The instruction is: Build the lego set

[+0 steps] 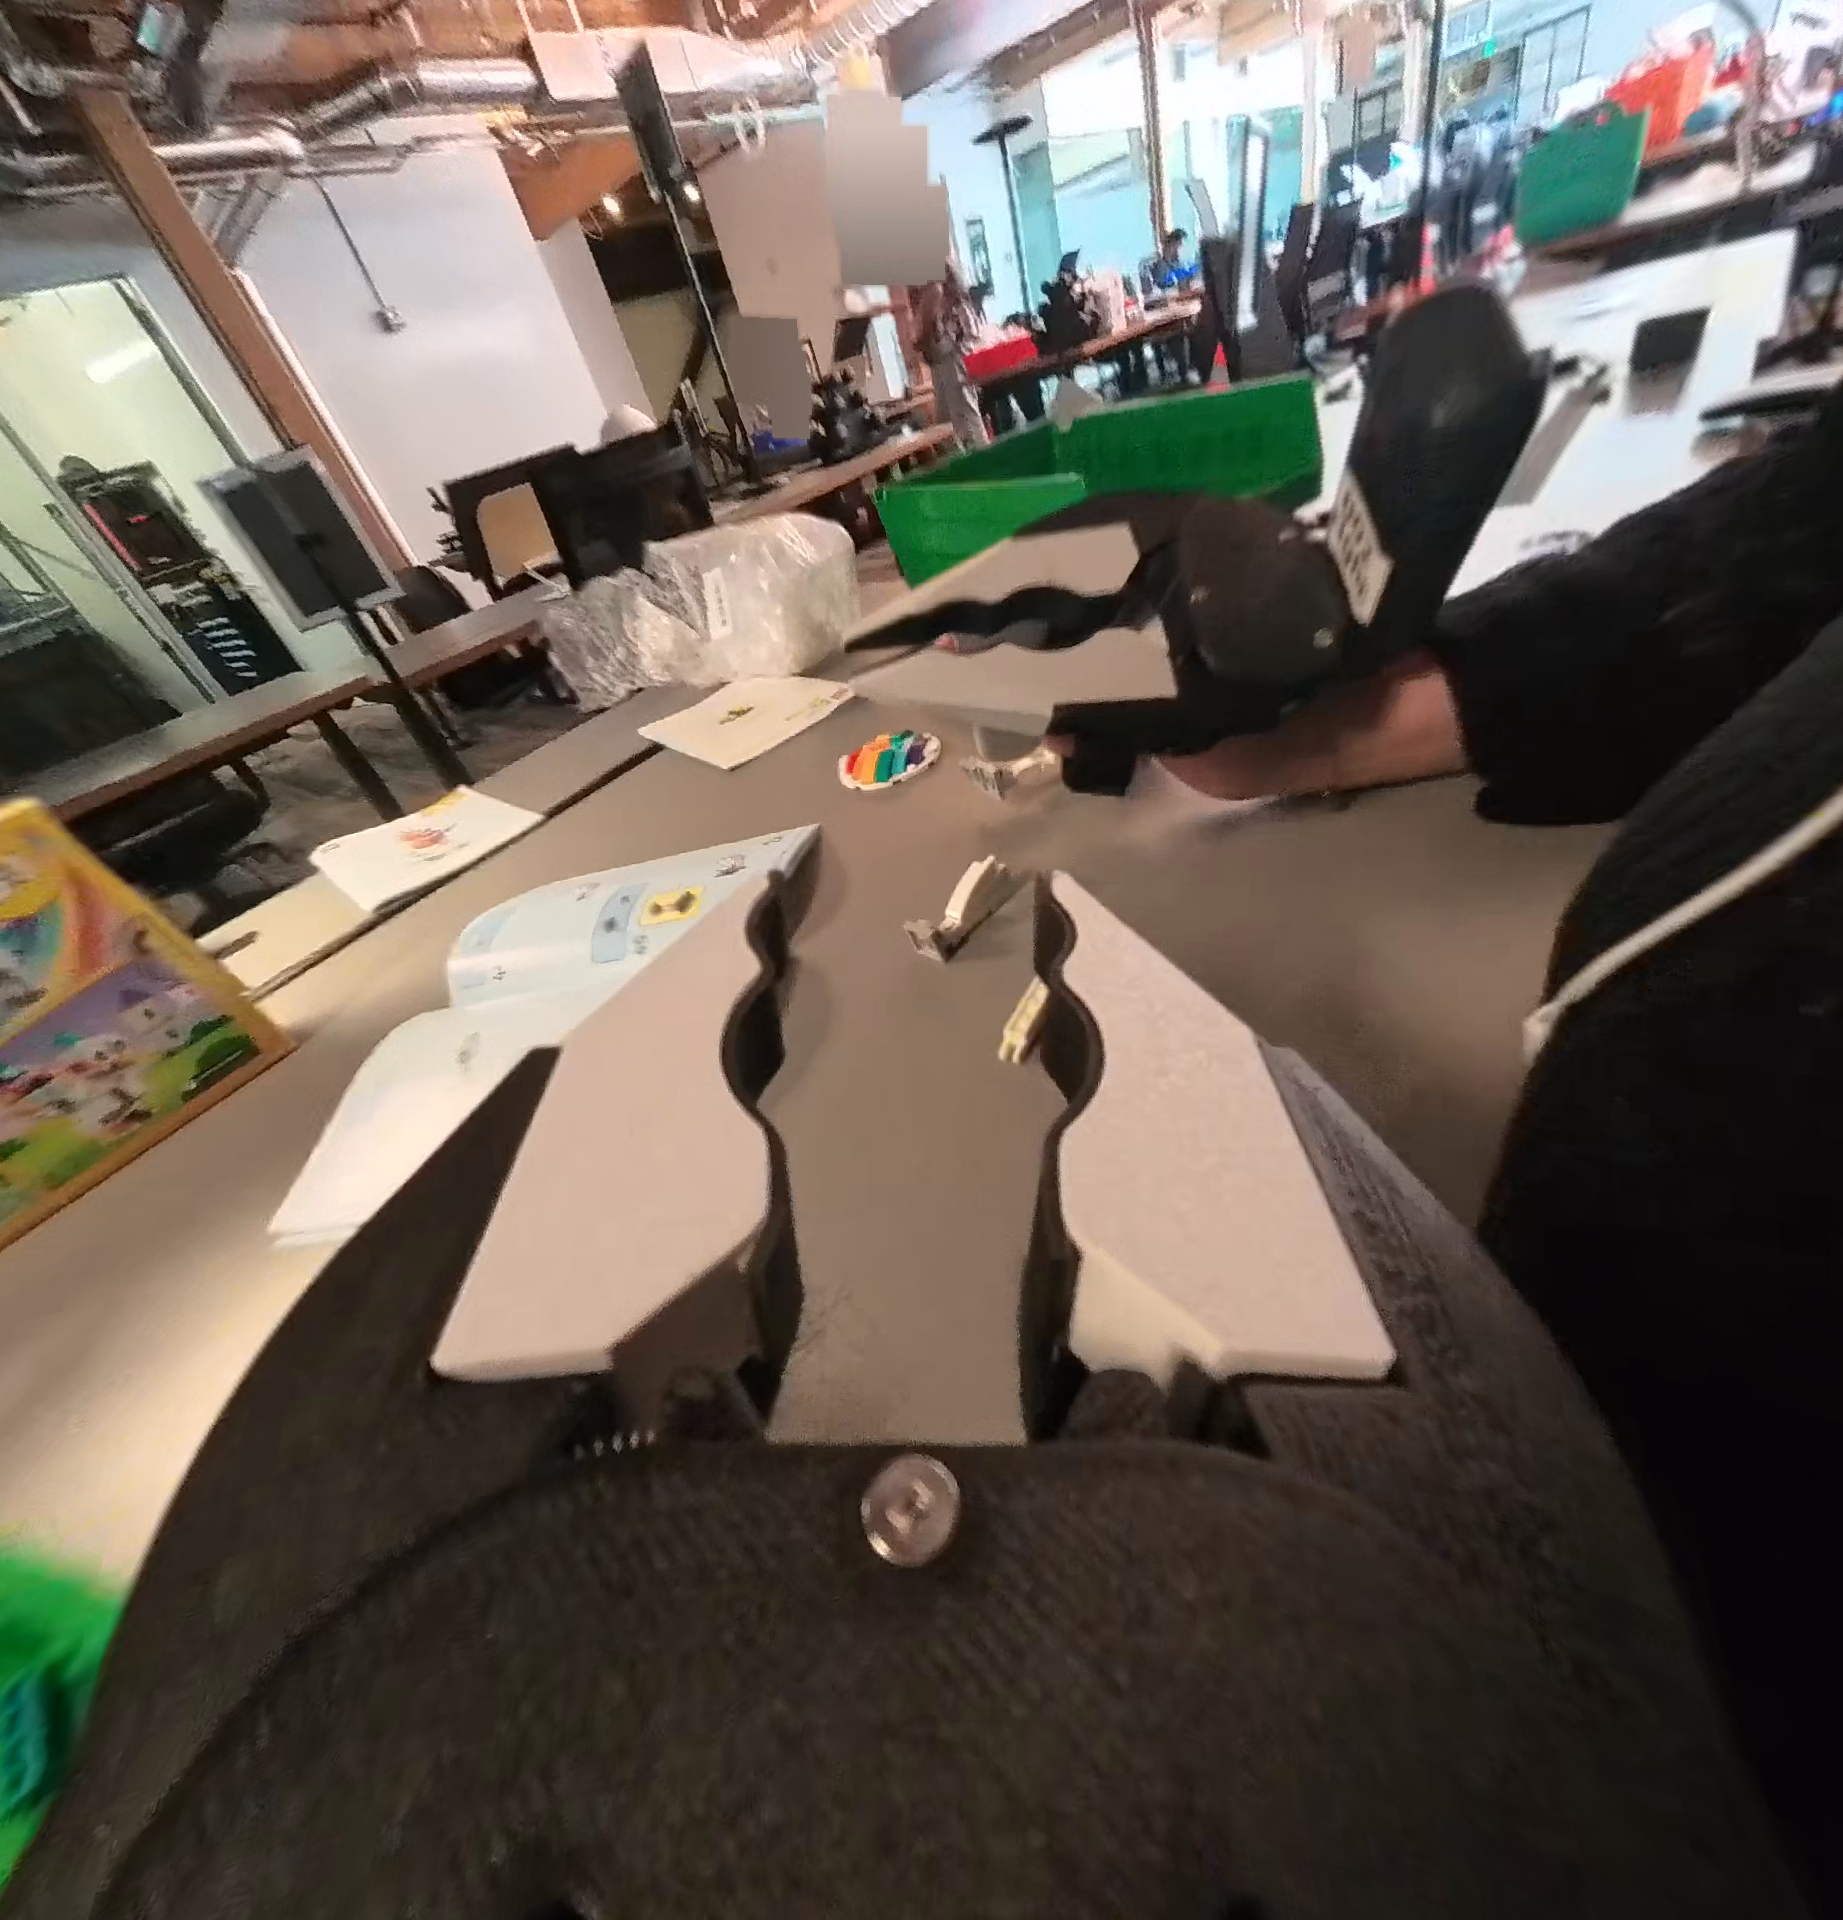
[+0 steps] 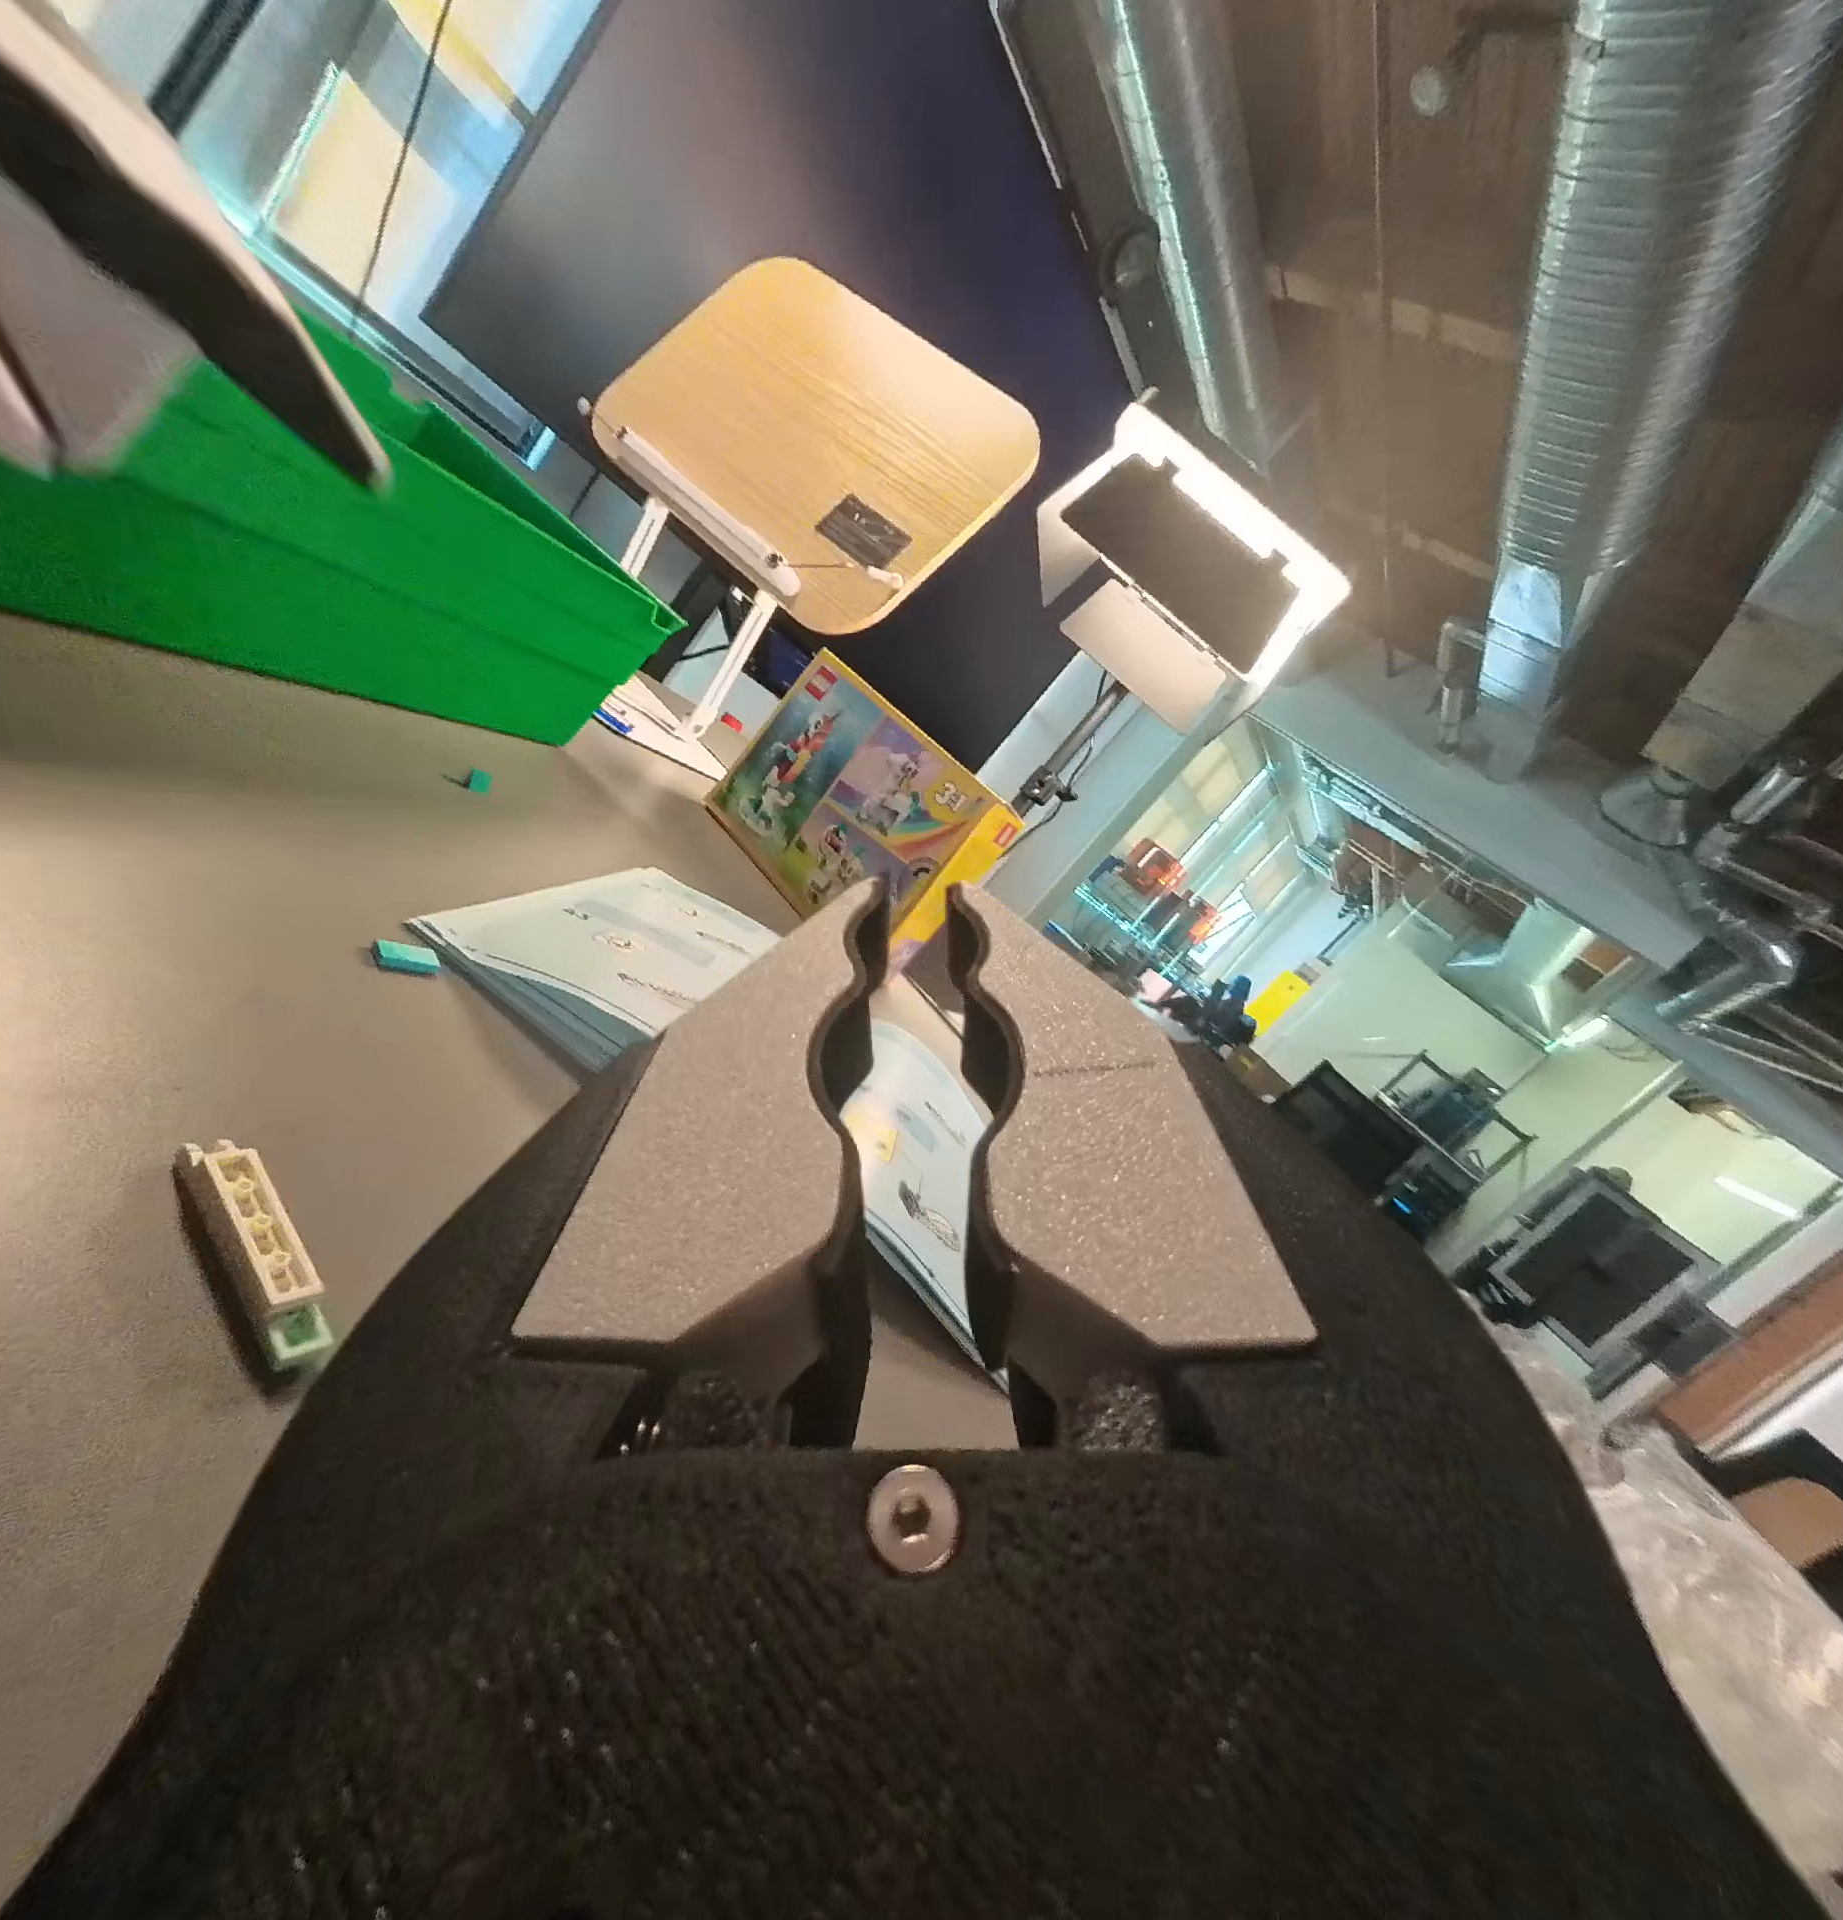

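Several loose pieces lie spread over the grey desk [image 1: 1312, 935], and most of the risk comes from that scatter. In the left wrist view, at nine o'clock, the set's box [image 1: 86, 1039] stands at the desk edge, with the open instruction booklet [image 1: 584, 935] just right of it. At the centre, the left tongs [image 1: 912, 914] are spread wide and empty; a white-and-grey sub-assembly [image 1: 964, 909] lies ahead at twelve o'clock, and a small cream piece [image 1: 1023, 1023] sits right against the inner face of the right-hand finger. Closing now could flick that piece aside or pinch it crooked. Farther on, a small multicoloured build [image 1: 889, 758] rests near another pale piece [image 1: 1005, 774]. At two o'clock, the right tongs [image 1: 984, 681] hover parted, holding nothing, above that piece; a sweep could knock it off. In the right wrist view, a cream brick strip [image 2: 252, 1247] lies at eight o'clock.
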`<control>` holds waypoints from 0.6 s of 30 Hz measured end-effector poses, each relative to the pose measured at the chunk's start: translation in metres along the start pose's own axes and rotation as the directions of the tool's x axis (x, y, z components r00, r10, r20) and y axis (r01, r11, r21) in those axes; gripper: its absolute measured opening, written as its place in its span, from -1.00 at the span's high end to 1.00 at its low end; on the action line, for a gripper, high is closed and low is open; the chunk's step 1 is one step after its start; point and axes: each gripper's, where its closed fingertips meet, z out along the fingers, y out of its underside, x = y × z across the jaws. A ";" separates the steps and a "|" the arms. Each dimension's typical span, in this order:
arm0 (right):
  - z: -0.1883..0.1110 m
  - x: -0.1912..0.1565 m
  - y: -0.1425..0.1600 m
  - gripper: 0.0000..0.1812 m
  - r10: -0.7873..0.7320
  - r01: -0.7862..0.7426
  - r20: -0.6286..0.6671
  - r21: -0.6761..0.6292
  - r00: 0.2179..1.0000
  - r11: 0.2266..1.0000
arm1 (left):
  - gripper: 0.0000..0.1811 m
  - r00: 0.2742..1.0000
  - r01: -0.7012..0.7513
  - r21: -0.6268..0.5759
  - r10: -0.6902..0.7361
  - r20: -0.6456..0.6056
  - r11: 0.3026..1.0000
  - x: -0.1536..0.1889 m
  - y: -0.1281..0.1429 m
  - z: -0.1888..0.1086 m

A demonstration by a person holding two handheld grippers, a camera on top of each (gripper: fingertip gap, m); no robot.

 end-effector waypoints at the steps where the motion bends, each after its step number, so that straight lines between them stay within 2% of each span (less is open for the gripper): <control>1: 0.001 -0.001 0.001 0.90 -0.012 0.012 -0.004 -0.007 1.000 1.000 | 0.50 1.000 0.002 0.019 -0.002 0.022 1.000 -0.003 -0.006 -0.014; 5: 0.005 0.004 -0.001 0.91 -0.054 0.052 -0.054 -0.028 0.997 0.998 | 0.57 0.975 -0.033 0.074 0.015 0.222 0.997 -0.043 -0.035 -0.079; 8: 0.006 0.013 -0.005 0.91 -0.064 0.060 -0.116 -0.039 0.991 0.997 | 0.60 0.879 -0.081 -0.010 0.076 0.471 0.997 -0.106 -0.044 -0.136; 10: 0.005 0.019 -0.008 0.91 -0.072 0.065 -0.158 -0.051 0.985 0.997 | 0.61 0.841 -0.047 -0.101 0.094 0.532 0.994 -0.139 -0.038 -0.161; 12: 0.004 0.023 -0.009 0.91 -0.076 0.065 -0.193 -0.064 0.978 0.996 | 0.62 0.870 0.038 -0.274 0.103 0.482 0.961 -0.160 -0.012 -0.168; 15: 0.005 0.026 -0.008 0.91 -0.067 0.049 -0.231 -0.082 0.971 0.995 | 0.60 0.934 0.152 -0.584 0.078 0.349 0.797 -0.173 0.049 -0.173; 18: 0.008 0.026 -0.006 0.91 -0.055 0.032 -0.247 -0.096 0.967 0.995 | 0.65 0.986 0.134 -0.729 -0.013 0.169 0.671 -0.162 0.087 -0.166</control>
